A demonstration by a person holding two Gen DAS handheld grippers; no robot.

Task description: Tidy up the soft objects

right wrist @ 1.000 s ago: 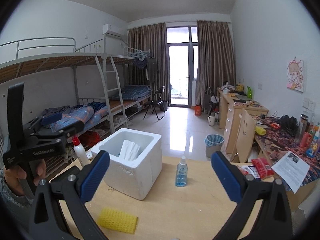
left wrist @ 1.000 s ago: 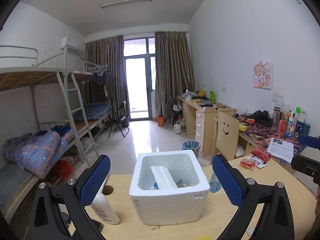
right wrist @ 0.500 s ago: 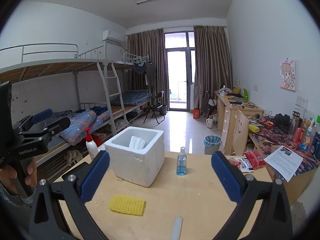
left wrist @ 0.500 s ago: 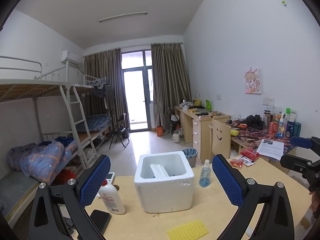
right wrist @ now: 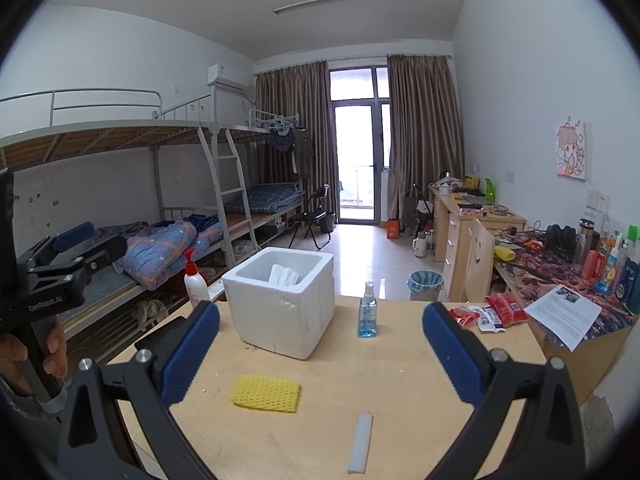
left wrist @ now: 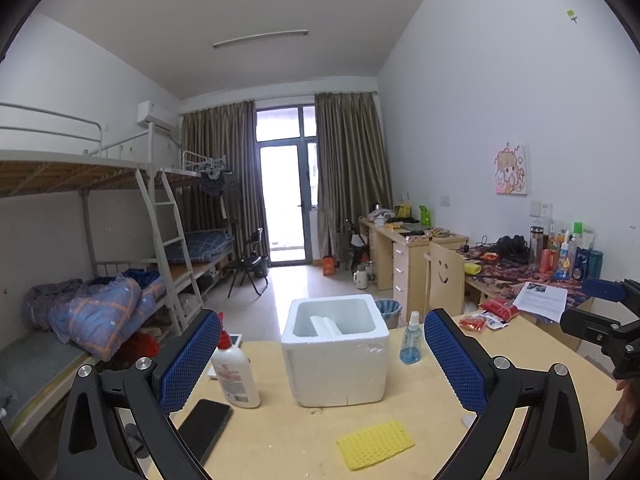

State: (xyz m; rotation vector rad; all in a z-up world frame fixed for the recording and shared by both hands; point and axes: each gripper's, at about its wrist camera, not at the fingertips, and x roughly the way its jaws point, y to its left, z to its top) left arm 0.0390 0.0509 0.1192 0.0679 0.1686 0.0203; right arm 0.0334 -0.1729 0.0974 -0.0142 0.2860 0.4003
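A white foam box (left wrist: 335,356) (right wrist: 281,300) stands on the wooden table (left wrist: 288,440) with a white soft item (left wrist: 325,325) (right wrist: 283,274) inside. A yellow sponge (left wrist: 375,444) (right wrist: 265,393) lies flat on the table in front of the box. My left gripper (left wrist: 322,364) is open, held back from the box with nothing between its blue pads. My right gripper (right wrist: 320,348) is open too, above the table behind the sponge. A white strip (right wrist: 360,442) lies near the right gripper.
A lotion bottle (left wrist: 235,372) (right wrist: 195,280) and a black phone (left wrist: 204,428) sit left of the box. A blue spray bottle (left wrist: 411,340) (right wrist: 367,316) stands to its right. Red snack packets (right wrist: 492,310) and a paper sheet (right wrist: 564,314) lie at the far right. A hand (right wrist: 48,344) holds the left gripper's handle.
Both grippers have pulled back and up from the foam box, so the sponge, phone and white strip have come into view. Both stay open.
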